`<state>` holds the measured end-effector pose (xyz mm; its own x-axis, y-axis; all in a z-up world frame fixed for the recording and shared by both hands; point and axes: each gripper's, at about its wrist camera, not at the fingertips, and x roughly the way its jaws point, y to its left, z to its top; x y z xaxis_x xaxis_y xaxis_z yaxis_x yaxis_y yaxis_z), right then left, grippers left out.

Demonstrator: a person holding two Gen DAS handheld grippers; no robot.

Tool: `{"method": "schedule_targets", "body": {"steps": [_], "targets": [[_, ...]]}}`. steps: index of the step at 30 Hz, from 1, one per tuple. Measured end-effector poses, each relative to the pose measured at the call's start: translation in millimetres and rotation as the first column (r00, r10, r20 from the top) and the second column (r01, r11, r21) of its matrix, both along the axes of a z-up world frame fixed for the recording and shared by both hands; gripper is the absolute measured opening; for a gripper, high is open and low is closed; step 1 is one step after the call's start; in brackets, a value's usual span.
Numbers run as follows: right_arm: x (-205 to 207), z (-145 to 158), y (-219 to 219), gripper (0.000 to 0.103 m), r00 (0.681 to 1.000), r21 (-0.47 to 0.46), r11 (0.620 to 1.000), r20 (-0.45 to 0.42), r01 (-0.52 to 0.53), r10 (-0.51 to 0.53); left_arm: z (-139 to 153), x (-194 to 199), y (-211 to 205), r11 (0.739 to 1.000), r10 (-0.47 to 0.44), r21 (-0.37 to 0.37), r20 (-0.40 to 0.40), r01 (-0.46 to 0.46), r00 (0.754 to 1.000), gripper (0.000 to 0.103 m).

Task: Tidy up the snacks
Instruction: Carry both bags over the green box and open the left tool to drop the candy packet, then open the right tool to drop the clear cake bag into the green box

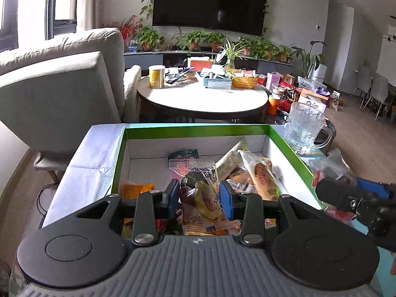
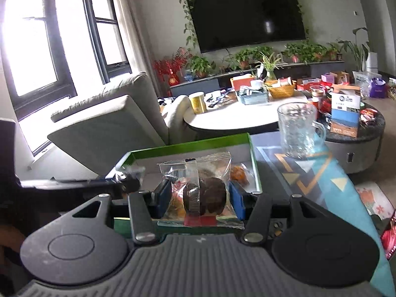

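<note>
My left gripper (image 1: 200, 198) pinches a clear snack packet (image 1: 198, 190) between its blue pads (image 1: 173, 195); the wrapper shows dark plum-like fruit and printed characters. It hangs over the near edge of the green-rimmed cardboard box (image 1: 195, 130), whose white inside already holds a loose pile: an orange packet (image 1: 137, 189) in the near left corner, a dark green sachet (image 1: 184, 154) toward the far wall, and a sausage bun in clear wrap (image 1: 259, 175) leaning along the right side. A pale blue cloth (image 1: 94, 158) lies just left of the box. At the box's far right corner stands a clear glass mug (image 1: 305, 126).

My right gripper (image 2: 200, 198) clamps a second clear packet (image 2: 198, 193) holding a round dark cake, with a striped band down the wrapper. In the right wrist view this packet is in front of the same green box (image 2: 193, 146), near its right wall, and an orange snack (image 2: 238, 174) lies inside behind it. The mug (image 2: 297, 128) stands on the patterned teal tablecloth (image 2: 329, 173) to the right of the box.
</note>
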<state>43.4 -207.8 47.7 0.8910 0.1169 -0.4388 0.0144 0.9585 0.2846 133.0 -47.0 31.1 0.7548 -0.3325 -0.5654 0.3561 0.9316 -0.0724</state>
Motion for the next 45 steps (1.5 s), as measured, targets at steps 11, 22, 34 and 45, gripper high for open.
{"method": "schedule_targets", "body": {"steps": [11,22,34,45], "targets": [[18,3,4,0.023,1.000,-0.010,1.000,0.004,-0.007,0.007,-13,25,3,0.999,0.041,-0.012,-0.066,-0.042,0.997,0.039],[43,6,7,0.023,1.000,0.001,1.000,0.004,-0.020,0.020,-13,23,17,0.997,0.063,-0.030,-0.055,-0.065,0.997,0.043],[69,2,28,0.023,0.997,-0.013,0.997,-0.012,-0.072,0.072,-11,19,31,0.995,0.092,-0.027,-0.055,-0.094,0.994,0.043],[76,-3,31,0.024,0.997,-0.010,0.998,-0.045,-0.064,0.064,-12,18,34,0.995,0.091,-0.042,-0.055,-0.093,0.994,0.043]]}}
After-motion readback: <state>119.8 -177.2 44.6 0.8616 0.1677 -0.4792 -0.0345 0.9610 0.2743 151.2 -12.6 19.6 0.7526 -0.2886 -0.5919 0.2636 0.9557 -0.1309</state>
